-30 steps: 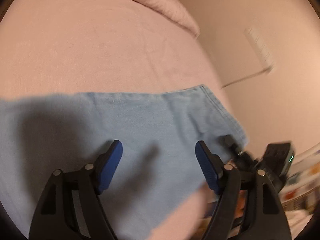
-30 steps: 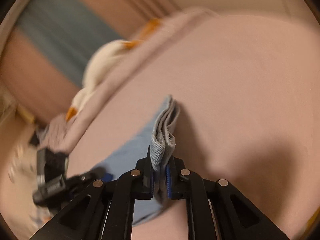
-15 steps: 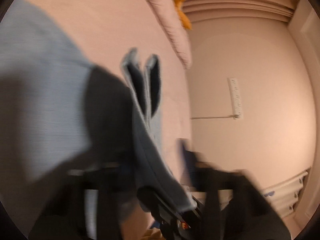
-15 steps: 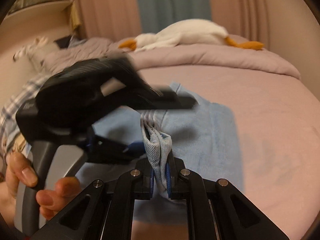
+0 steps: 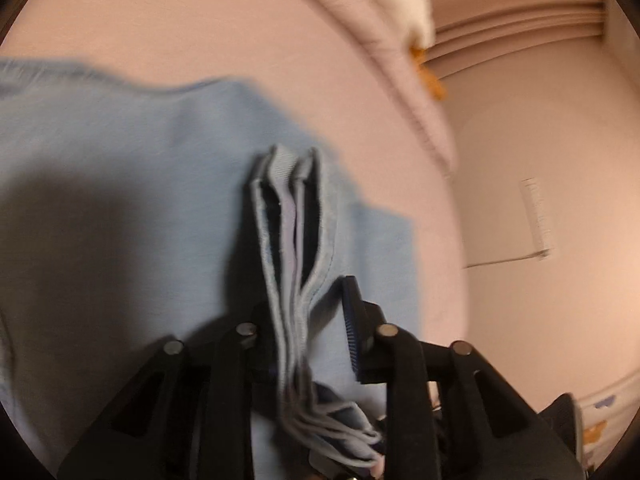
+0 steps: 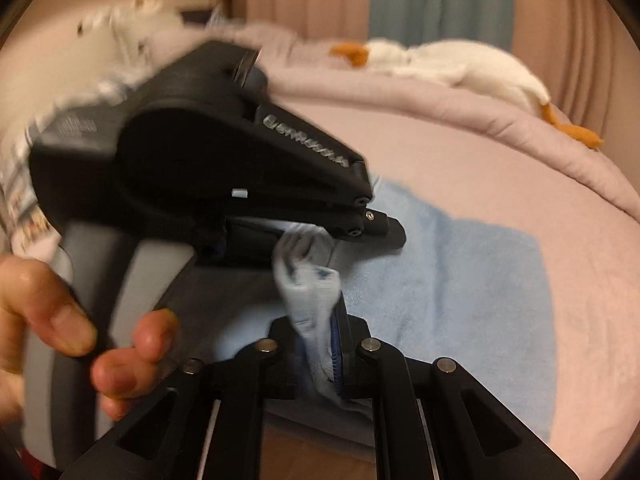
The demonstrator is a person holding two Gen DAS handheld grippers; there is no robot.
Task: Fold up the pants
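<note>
Fingers of the right gripper [image 6: 320,354] pinch a bunched, stacked edge of the light blue pants [image 6: 460,280], which rises between the blue pads. On the left gripper [image 5: 308,320] the fingers stand apart, with the same layered hem running up between them; whether they press it, I cannot tell. Several thin folded layers show at that hem, pale on the outside and dark in the gaps. Most of the pants lie flat and smooth on the pink bed [image 6: 500,184]. A white plush goose [image 6: 448,66] lies on the duvet behind.
</note>
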